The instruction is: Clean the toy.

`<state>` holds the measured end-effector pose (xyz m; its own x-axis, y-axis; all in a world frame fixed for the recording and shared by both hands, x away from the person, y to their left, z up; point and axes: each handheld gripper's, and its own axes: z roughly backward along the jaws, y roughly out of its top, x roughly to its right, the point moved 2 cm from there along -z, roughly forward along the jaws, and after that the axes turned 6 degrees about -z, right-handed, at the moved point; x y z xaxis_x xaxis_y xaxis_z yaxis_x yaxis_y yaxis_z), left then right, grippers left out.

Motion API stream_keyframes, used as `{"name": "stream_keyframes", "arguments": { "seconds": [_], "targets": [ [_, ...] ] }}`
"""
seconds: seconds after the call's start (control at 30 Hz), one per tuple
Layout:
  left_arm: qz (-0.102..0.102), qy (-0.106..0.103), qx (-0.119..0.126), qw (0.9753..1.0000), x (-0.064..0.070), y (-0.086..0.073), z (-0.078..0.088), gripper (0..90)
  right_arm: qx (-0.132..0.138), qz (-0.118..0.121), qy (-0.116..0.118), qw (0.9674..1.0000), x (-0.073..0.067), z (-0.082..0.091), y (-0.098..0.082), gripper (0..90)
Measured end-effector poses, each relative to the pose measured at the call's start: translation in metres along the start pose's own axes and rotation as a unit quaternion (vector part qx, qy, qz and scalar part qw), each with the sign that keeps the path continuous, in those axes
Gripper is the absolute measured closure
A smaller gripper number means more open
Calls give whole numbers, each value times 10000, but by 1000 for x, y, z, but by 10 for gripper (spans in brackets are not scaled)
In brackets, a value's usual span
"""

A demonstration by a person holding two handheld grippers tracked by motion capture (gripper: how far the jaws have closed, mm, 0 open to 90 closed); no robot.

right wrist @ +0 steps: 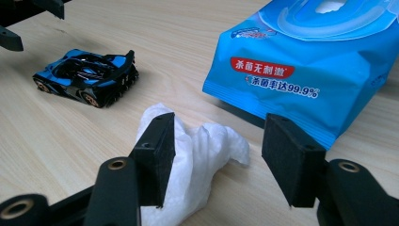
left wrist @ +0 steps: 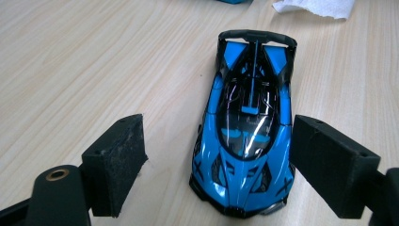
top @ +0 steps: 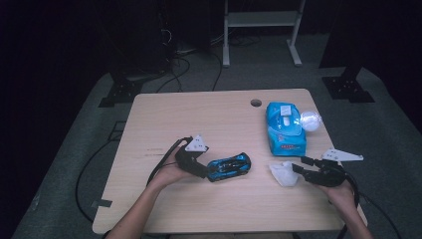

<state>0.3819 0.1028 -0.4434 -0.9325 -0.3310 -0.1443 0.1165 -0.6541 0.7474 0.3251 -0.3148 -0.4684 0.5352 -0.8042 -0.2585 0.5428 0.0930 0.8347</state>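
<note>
My left gripper (left wrist: pixel 216 165) sat released astride the blue toy car (left wrist: pixel 247 136); right gripper (right wrist: pixel 216 160) released over the crumpled wipe (right wrist: pixel 197 155), wet-wipes pack (right wrist: pixel 310 70) just behind it.

A light wooden table (top: pixel 164 119) with a round cable hole (top: pixel 256 103) carries a blue toy car (top: pixel 228 167), a crumpled white wipe (top: pixel 283 173) and a blue wet-wipe pack (top: pixel 284 128) beside a white ball (top: pixel 310 120)

The blue wipes pack (right wrist: pixel 306 70) reads "杀菌无刺激" on a red label and "杀菌率达99.9%" below.
</note>
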Motion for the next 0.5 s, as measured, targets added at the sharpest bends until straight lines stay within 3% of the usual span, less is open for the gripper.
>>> {"name": "stream_keyframes", "arguments": {
  "seconds": [0.43, 0.5],
  "targets": [
    [150, 158, 123, 9997, -1, -19, 17, 171, 71, -99, -32, 9999, 3, 7, -1, 403],
    [221, 103, 169, 9996, -1, -21, 19, 171, 75, -75, -15, 9999, 2, 6, -1, 401]
  ]
}}
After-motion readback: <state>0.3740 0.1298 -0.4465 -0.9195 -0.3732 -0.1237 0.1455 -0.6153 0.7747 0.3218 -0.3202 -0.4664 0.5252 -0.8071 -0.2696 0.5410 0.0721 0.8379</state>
